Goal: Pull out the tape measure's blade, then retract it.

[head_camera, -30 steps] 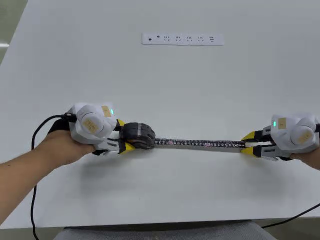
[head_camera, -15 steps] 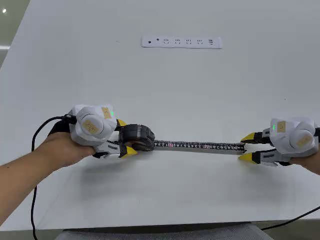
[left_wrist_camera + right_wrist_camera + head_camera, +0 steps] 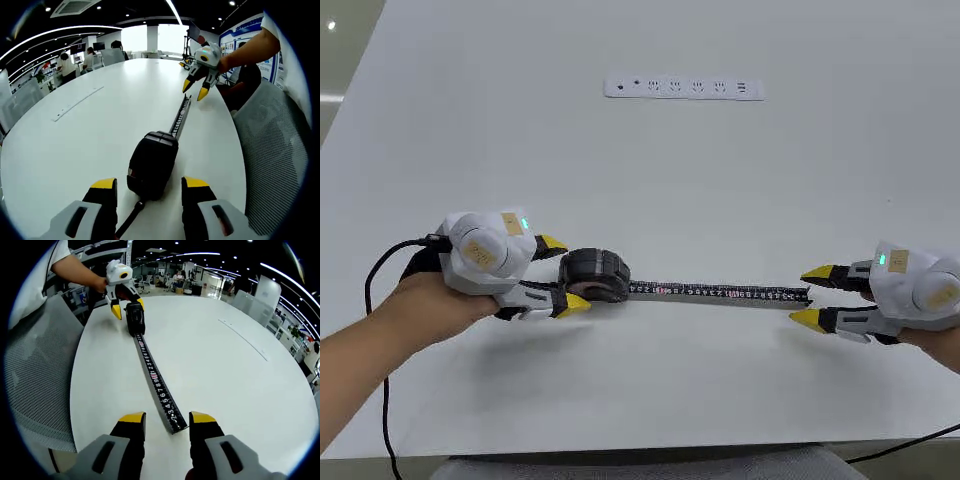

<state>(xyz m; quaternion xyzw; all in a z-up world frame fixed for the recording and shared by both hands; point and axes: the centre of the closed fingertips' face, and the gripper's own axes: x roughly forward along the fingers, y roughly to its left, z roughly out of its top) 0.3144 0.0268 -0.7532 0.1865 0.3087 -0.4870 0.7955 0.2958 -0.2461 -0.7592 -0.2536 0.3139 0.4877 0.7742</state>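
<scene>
Shows one smooth white table [image 3: 650, 180] bearing one tape measure [image 3: 595, 275], flanked by two hand-held grippers, with one flat white power strip [image 3: 683, 88] well behind. Finds the measure near the front edge: a rounded, matte black case with a single thin dark blade [image 3: 720, 291] stretched flat and straight across the tabletop, pale numerals printed along it. Places the left gripper [image 3: 565, 272] at the case, with two yellow-capped fingertips [image 3: 104, 184] parted to either side of the casing and no visible squeeze. Places the right gripper [image 3: 167, 417] at the blade's far end, with two wedge-shaped yellow tips likewise spread around the loose blade end. Notes glossy white rounded plastic shells on both tools.
</scene>
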